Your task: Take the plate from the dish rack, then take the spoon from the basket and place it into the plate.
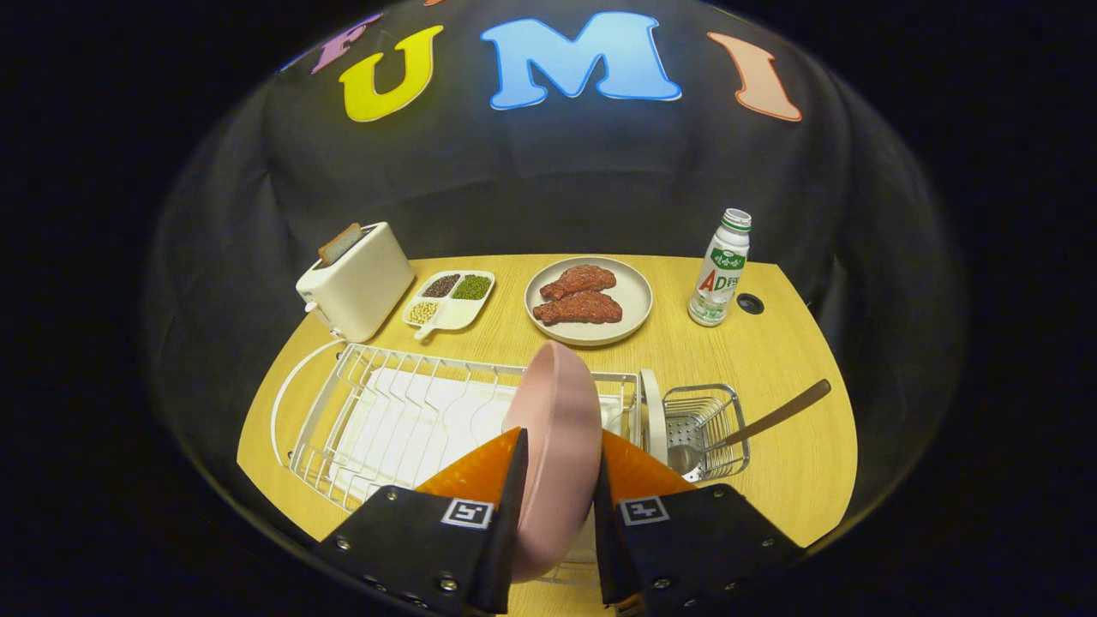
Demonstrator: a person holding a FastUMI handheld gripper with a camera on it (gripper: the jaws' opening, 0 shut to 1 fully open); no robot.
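Note:
A pink plate [557,428] stands on edge over the white wire dish rack [377,411], and my gripper [557,476] is shut on its rim, one finger on each face. Whether the plate still rests in the rack's slots is hidden by my fingers. To the right of the rack a small wire basket [716,420] holds a spoon [754,426], bowl down inside, its brown handle leaning out to the right over the table.
Beyond the rack on the wooden table [797,463] stand a white toaster [356,278], a divided dish of beans [450,300], a beige plate with two meat pieces [589,298] and a white bottle [720,270]. A white plate edge [653,416] stands between rack and basket.

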